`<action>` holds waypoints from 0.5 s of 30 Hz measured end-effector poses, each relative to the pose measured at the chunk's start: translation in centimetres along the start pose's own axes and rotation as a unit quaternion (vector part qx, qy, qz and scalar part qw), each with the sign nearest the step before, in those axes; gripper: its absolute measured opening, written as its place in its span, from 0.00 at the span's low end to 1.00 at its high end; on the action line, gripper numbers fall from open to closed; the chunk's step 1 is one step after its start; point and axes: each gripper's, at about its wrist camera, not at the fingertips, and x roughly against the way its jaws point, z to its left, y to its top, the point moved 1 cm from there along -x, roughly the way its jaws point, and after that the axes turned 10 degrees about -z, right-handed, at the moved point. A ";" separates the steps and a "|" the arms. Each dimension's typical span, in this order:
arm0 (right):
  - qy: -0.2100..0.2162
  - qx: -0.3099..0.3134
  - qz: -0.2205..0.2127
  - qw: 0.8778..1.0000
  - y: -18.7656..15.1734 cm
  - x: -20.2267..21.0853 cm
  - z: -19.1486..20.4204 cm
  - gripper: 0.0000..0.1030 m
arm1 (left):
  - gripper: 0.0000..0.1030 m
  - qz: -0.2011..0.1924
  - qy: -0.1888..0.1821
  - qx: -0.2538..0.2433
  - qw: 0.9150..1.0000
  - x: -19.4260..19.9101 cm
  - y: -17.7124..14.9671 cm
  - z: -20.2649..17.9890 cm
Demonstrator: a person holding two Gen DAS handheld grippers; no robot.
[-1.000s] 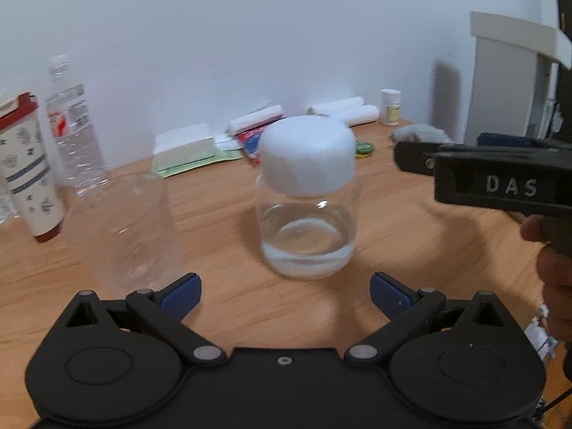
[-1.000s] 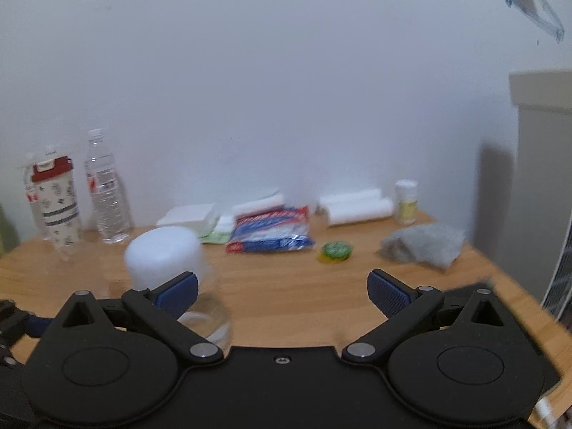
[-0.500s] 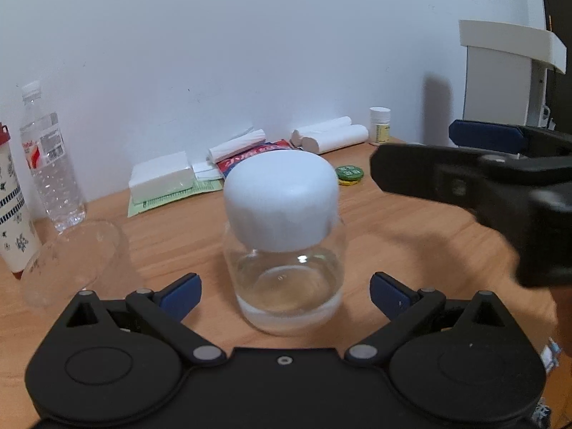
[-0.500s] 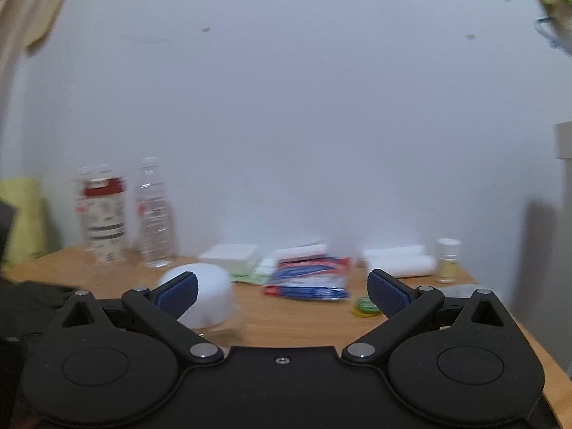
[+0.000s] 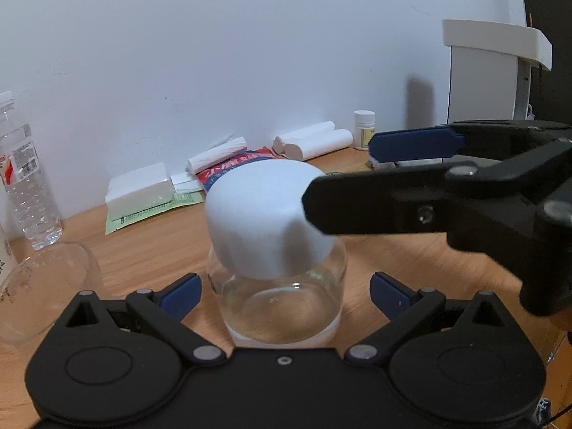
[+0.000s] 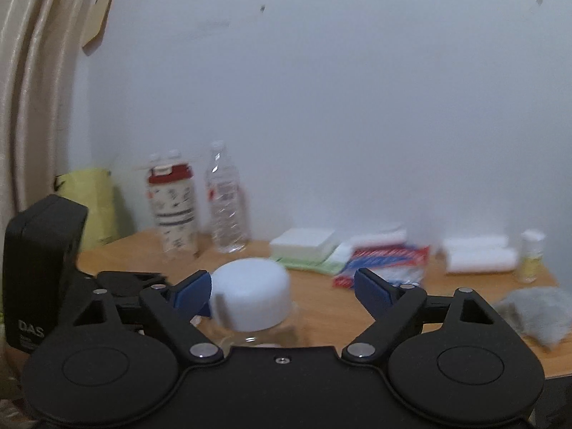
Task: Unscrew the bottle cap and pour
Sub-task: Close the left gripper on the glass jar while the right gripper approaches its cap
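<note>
A clear glass jar [image 5: 282, 307] with a little clear liquid and a broad white cap [image 5: 257, 221] stands on the wooden table [image 5: 161, 246]. My left gripper [image 5: 284, 293] is open, its blue pads on either side of the glass body with small gaps. My right gripper [image 6: 282, 289] reaches in from the right at cap height, jaws closing around the cap [image 6: 250, 296]. Its left pad is at the cap's edge and its right pad stands clear. An empty clear glass [image 5: 43, 286] sits to the jar's left.
Along the wall stand a water bottle [image 5: 25, 186], a red-lidded tumbler [image 6: 173, 211], a white tissue pack [image 5: 137, 193], a red-blue packet [image 6: 389, 257], paper rolls [image 5: 314, 139] and a small pill bottle [image 5: 364, 128]. A grey cloth [image 6: 536, 311] lies right; a white cabinet [image 5: 489, 68] stands beyond.
The right gripper swung in from the right until its fingers straddle the cap, and its jaws narrowed. The left gripper drew closer, so the jar now sits between its pads.
</note>
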 end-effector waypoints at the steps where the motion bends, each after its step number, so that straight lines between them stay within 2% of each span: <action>1: 0.006 -0.001 0.006 1.000 0.1 -0.2 -0.1 0.88 | 0.99 -0.001 0.000 0.000 1.000 -0.1 0.0 0.0; 5: 0.035 -0.015 0.035 0.999 0.2 -1.2 -0.8 0.79 | 0.99 0.007 0.001 0.004 1.000 -0.6 -0.3 0.1; 7: 0.040 -0.023 0.040 0.998 0.1 -1.5 -1.2 0.78 | 0.99 0.014 -0.003 0.016 1.000 -1.1 -0.4 0.3; 12: 0.042 -0.031 0.020 0.998 0.3 -1.4 -2.0 0.78 | 0.98 0.022 0.006 0.017 1.000 -1.7 -1.0 0.4; 15: 0.047 -0.048 0.013 0.998 0.4 -1.3 -2.9 0.78 | 0.93 0.017 0.008 0.024 1.000 -1.7 -1.1 0.7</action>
